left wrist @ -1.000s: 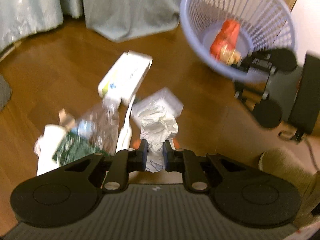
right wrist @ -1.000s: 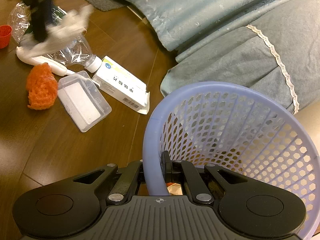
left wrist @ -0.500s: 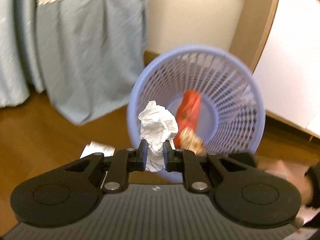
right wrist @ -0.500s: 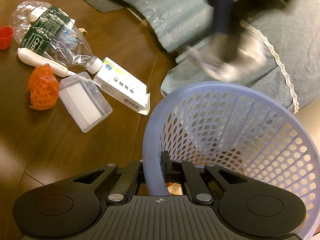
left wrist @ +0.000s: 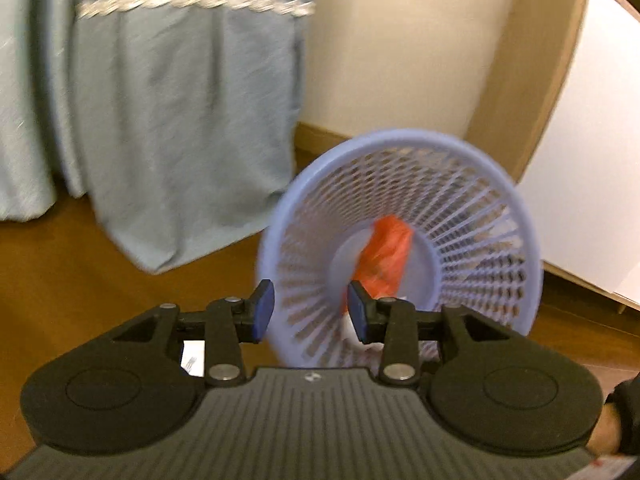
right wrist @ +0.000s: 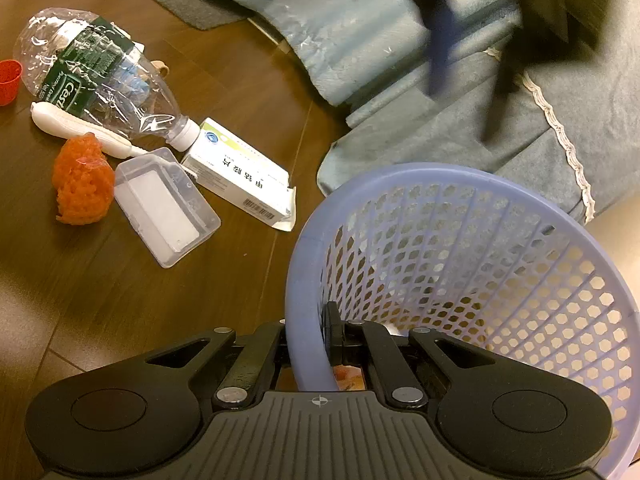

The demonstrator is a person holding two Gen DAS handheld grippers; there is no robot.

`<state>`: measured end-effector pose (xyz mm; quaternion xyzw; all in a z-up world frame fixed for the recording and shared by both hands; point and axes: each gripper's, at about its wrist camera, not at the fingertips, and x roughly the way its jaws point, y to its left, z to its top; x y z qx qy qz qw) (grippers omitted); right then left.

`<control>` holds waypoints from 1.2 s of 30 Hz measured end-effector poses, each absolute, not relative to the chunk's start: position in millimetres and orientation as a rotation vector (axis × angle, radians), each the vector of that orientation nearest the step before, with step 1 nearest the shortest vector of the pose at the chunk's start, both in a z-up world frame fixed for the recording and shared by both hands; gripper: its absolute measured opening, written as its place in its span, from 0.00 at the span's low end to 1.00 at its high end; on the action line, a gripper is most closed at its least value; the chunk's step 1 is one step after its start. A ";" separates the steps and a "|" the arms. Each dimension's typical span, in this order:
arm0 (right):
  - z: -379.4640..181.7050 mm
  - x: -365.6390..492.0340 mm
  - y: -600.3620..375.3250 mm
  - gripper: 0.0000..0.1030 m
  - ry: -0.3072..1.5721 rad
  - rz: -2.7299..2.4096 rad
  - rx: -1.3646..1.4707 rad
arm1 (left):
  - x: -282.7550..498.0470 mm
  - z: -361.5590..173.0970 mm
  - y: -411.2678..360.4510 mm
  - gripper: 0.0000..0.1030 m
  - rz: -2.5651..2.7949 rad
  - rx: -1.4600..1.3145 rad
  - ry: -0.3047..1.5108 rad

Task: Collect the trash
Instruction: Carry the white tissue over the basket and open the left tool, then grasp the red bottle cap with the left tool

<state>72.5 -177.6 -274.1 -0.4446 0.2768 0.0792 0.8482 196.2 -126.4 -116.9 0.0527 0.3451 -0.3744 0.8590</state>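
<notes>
Brown wooden floor [right wrist: 120, 304], with blue-grey fabric [right wrist: 360, 40] draped down to it along the far side and a cream wall behind in the left wrist view.

Lavender mesh basket [right wrist: 500, 248] was held tilted by the right gripper [right wrist: 320, 336], whose fingers were shut on its near rim, one inside and one outside the wall. An orange wrapper [left wrist: 386, 256] lay at the basket's bottom, and a scrap of white showed low inside just past the left fingers; likely crumpled paper, though blurred.

Left gripper [left wrist: 308, 310] hung over the basket's mouth, its jaws having just been opening, now parted with nothing between the blue pads.

Remaining trash lay in a cluster on the floor, up and left of the basket in the right wrist view, well apart from both grippers:
- crushed clear bottle [right wrist: 92, 68], long axis running down-right, cap end toward the basket
- white medicine box [right wrist: 240, 180], nearest the basket rim, long axis also slanting down-right
- clear plastic case [right wrist: 164, 216]
- orange net ball [right wrist: 82, 184]
- white tube [right wrist: 76, 130]
- red cap [right wrist: 8, 80]

Judgement: the free left hand must swing back to that cluster, and the box looked the closest pick.
</notes>
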 end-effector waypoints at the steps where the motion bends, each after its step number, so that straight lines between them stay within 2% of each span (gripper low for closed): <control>1: -273.8 72.7 -178.0 0.00 0.583 0.167 -0.936 | 195.8 -120.2 -116.2 0.33 -0.764 0.118 0.735; 18: -273.9 72.1 -177.7 0.00 0.588 0.169 -0.947 | 141.6 -170.8 51.5 0.34 -0.403 0.156 0.897; 24: -274.7 72.0 -177.3 0.00 0.590 0.170 -0.954 | 111.9 -194.4 67.0 0.37 -0.381 0.188 0.956; 31: -275.9 72.0 -175.0 0.00 0.592 0.172 -0.964 | 87.7 -223.7 60.0 0.49 -0.407 0.236 1.011; 36: -277.0 71.7 -174.6 0.00 0.593 0.174 -0.969 | 87.5 -239.4 55.5 0.50 -0.395 0.259 1.048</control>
